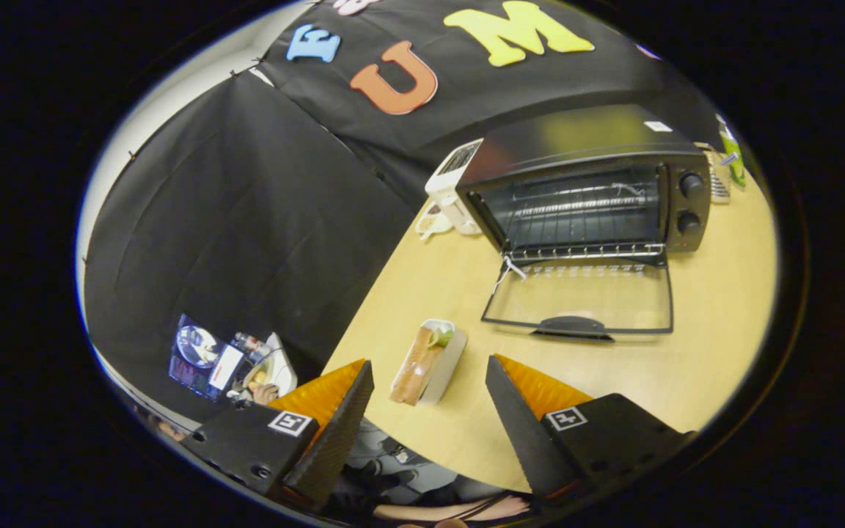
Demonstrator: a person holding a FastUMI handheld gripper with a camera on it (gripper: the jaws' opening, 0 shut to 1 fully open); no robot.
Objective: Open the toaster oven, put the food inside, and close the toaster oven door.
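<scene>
The gripper [430,381] sits nearest, its two fingers spread wide apart and holding nothing; each finger carries a square marker tag on its body. Between the fingers, nearer the one by the worktop's edge and just clear of its tip, lies the food [416,364], a long sandwich in a white tray [446,367], with a bit of green at its far end; the tray rests flat on the pale wooden worktop [686,367], close to its edge. Beyond the fingers stands the toaster oven [584,183], dark-bodied, with two round knobs [689,203] stacked on its side panel; its glass door [580,297] is swung fully down and lies flat toward the gripper, handle outermost; a wire rack [584,213] shows in the open cavity; a short white cord hangs at the door's hinge corner. Behind the oven, touching or just beside it, stands a white appliance [452,191]; a small white dish [431,220] sits at its foot. Off the worktop's edge hangs black cloth.
</scene>
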